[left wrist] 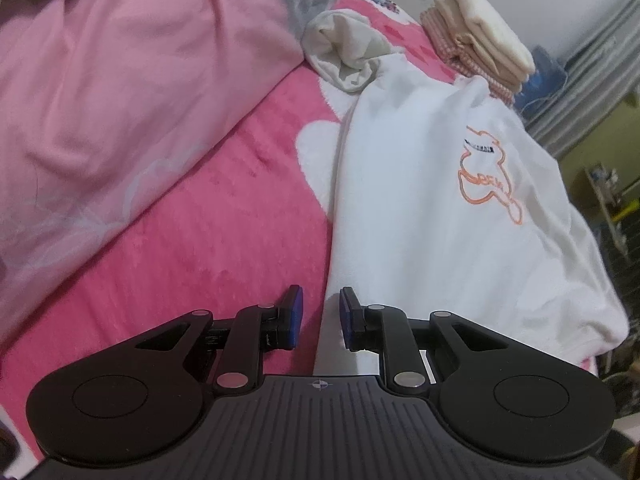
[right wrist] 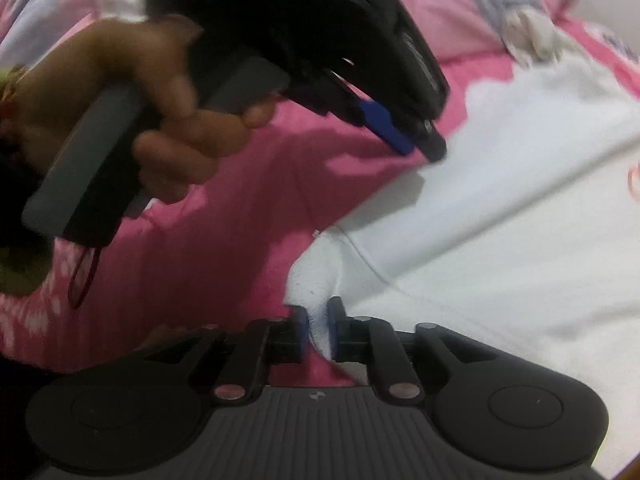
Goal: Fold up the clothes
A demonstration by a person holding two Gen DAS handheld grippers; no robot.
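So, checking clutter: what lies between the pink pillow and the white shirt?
Only bare pink blanket separates the pillow from the shirt, seen in the left wrist view.

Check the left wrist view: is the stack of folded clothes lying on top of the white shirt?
No, the folded stack sits on the pink blanket beyond the white shirt.

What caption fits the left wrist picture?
Left gripper hovers open over the white shirt's edge on a pink blanket.

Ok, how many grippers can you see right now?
2. The left gripper is open at the left edge of the shirt. The right gripper has a corner of the shirt between its pads. None seems hidden.
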